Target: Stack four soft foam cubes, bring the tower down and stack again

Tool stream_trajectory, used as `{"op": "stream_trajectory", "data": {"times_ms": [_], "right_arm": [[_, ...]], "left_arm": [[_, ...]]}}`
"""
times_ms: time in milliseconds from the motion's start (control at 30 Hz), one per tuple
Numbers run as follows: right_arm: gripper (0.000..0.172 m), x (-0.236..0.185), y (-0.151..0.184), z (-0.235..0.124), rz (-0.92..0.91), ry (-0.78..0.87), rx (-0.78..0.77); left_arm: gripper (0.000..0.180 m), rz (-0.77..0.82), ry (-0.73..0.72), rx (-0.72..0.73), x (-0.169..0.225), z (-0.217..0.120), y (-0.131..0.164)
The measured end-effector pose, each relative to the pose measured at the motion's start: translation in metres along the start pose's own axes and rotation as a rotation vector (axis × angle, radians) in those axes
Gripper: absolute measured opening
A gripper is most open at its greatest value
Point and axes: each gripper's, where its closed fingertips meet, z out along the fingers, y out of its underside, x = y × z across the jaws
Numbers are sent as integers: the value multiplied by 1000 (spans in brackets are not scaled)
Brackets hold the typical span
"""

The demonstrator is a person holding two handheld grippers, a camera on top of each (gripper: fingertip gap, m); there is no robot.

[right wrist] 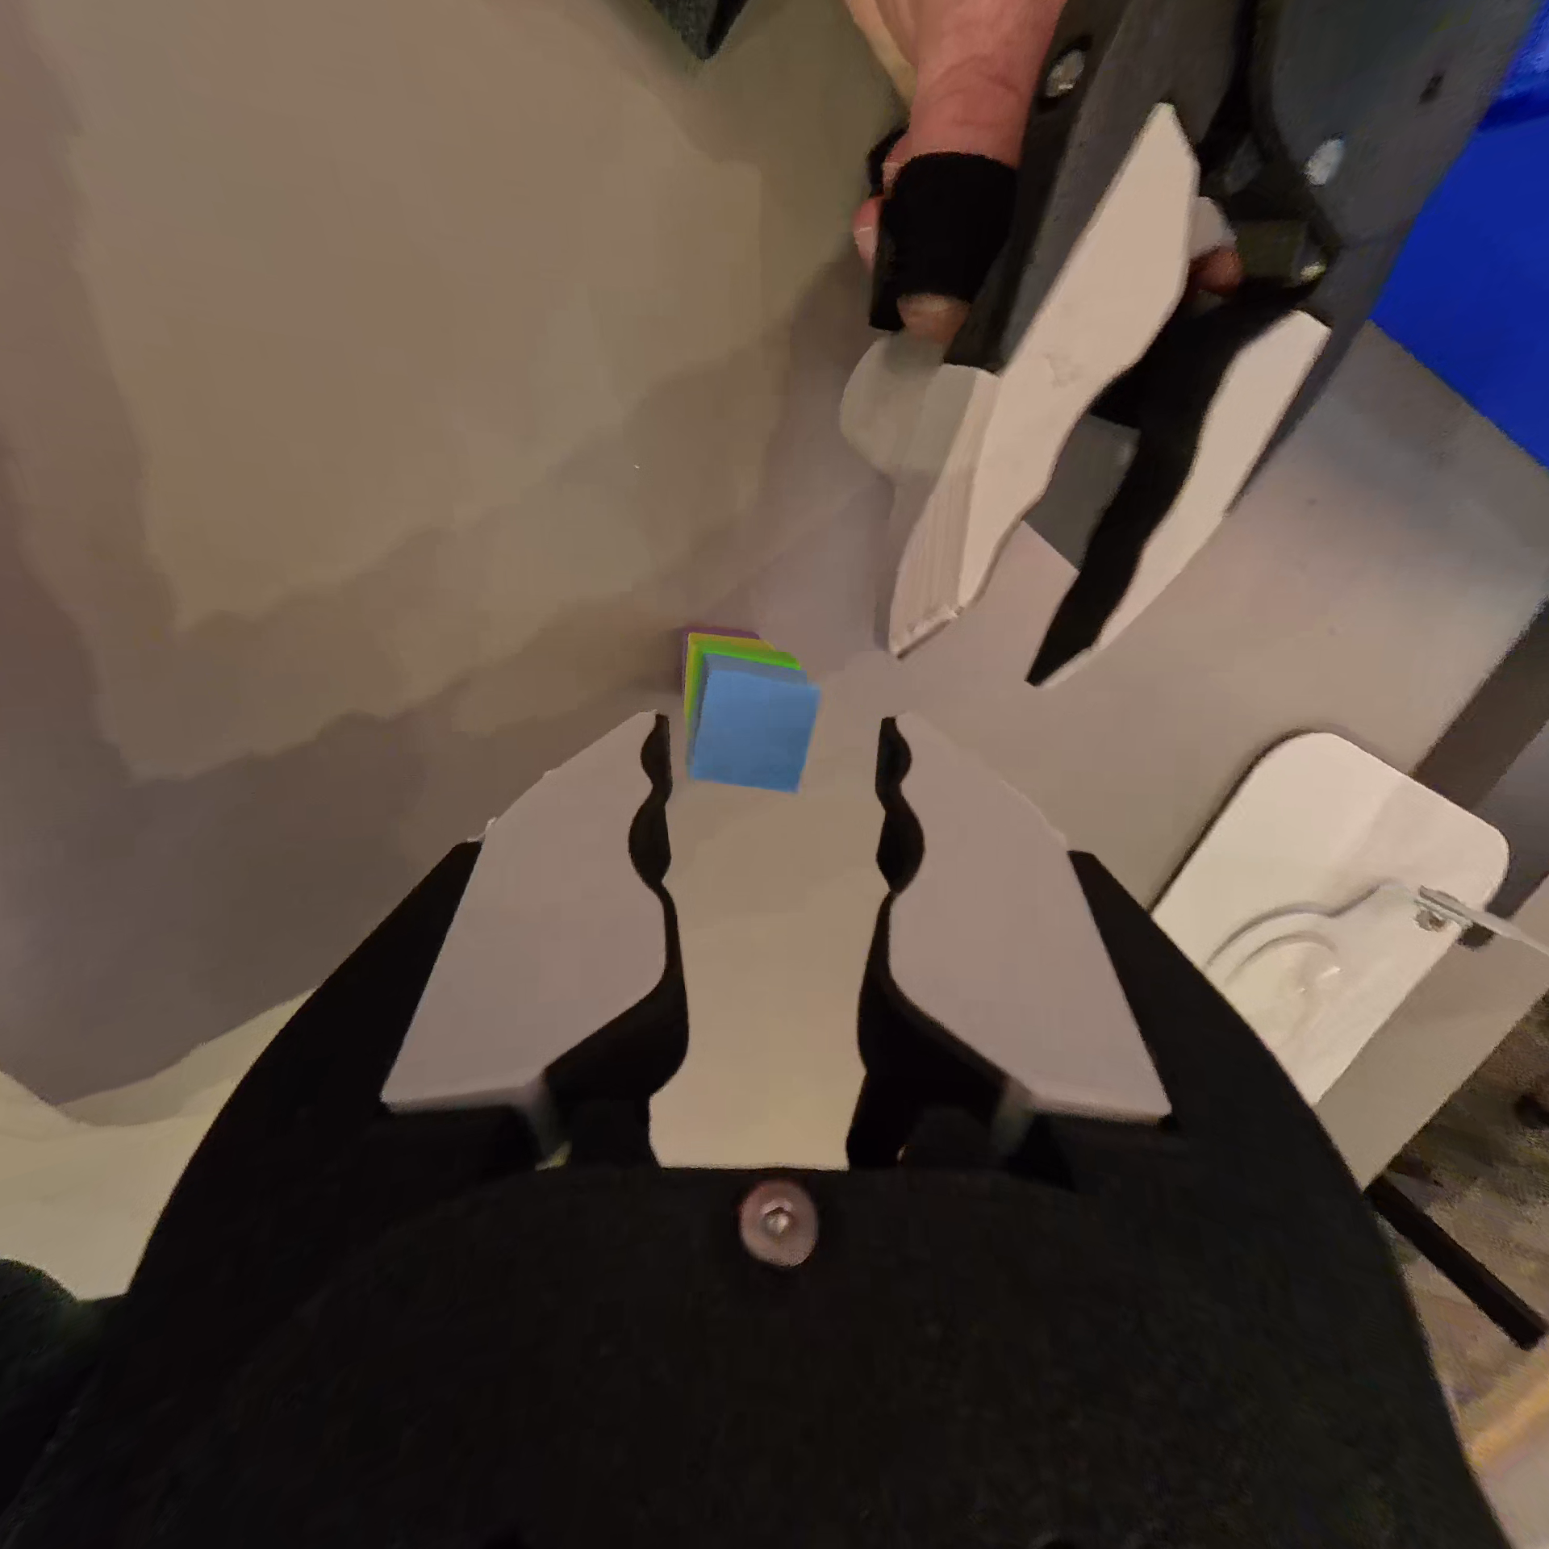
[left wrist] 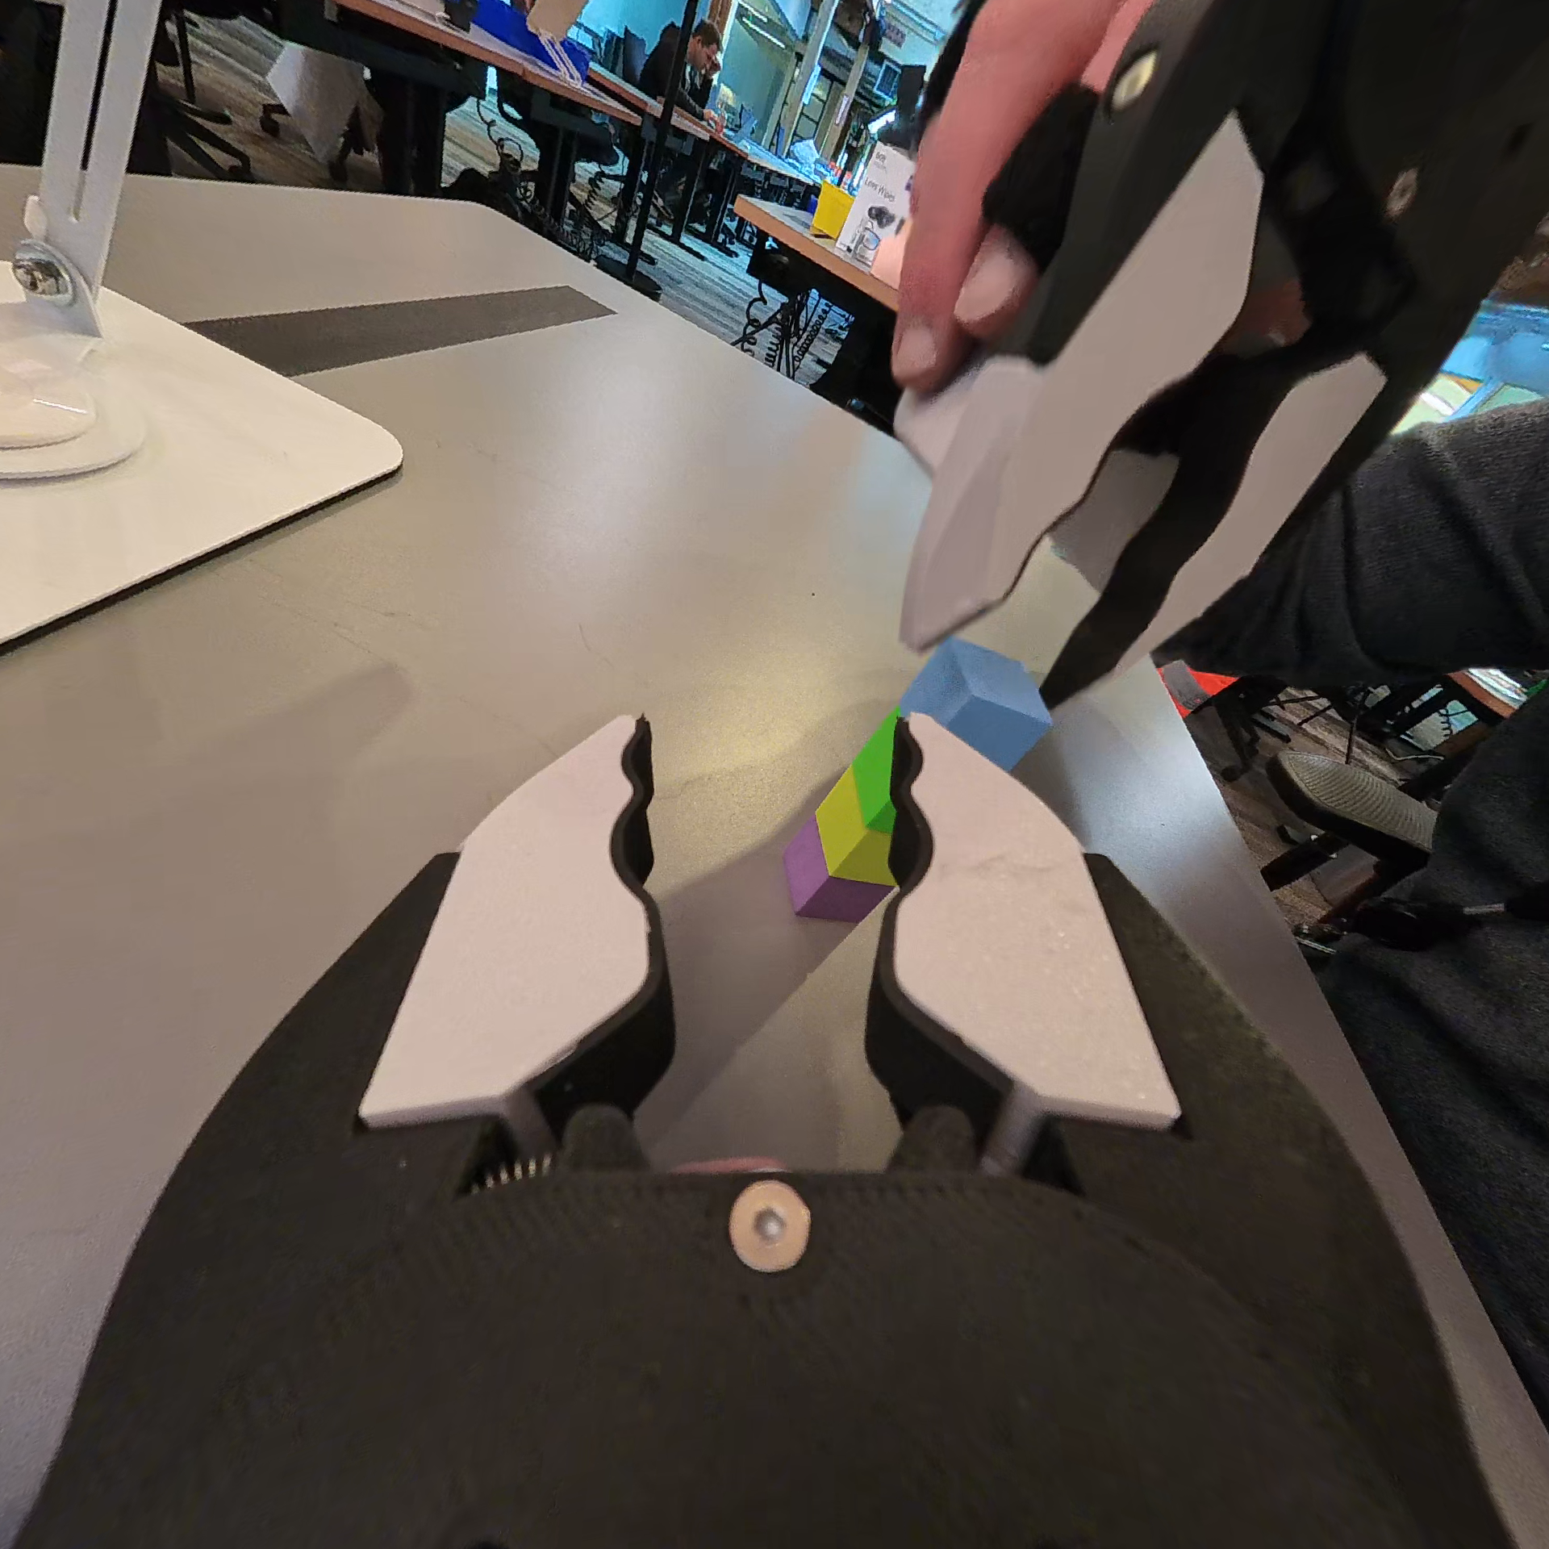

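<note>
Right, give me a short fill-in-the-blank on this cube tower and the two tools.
1. The top cube of the tower is ____.
2. The bottom cube, resting on the grey table, is ____.
3. The yellow cube lies directly under the ____ cube.
4. Both tools' jaws stand ____, gripping nothing.

Missing words: blue; purple; green; open

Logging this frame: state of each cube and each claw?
Purple cube: on table, tower base.
Yellow cube: on purple.
Green cube: on yellow.
Blue cube: top of tower, sits skewed.
Left claw: open, empty.
Right claw: open, above blue cube.
</note>
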Motion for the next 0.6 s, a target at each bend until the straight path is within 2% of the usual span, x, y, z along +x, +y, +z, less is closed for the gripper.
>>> {"op": "stream_trajectory", "data": {"times_ms": [33,167,333,500,600], "right_arm": [[47,3,2,-6,21,24,15],[42,11,18,-37,172,148,129],[29,16,72,-66,496,346,303],[10,-1,162,-47,740,538,247],[0,-10,199,-29,897,573,321]], "left_arm": [[54,-1,1,1,0,0,0],[54,-3,1,5,0,-1,-1],[51,-5,-25,34,-4,-3,-4],[45,-6,-78,85,-12,-8,-11],[40,-15,-107,133,-17,-14,-17]]}}
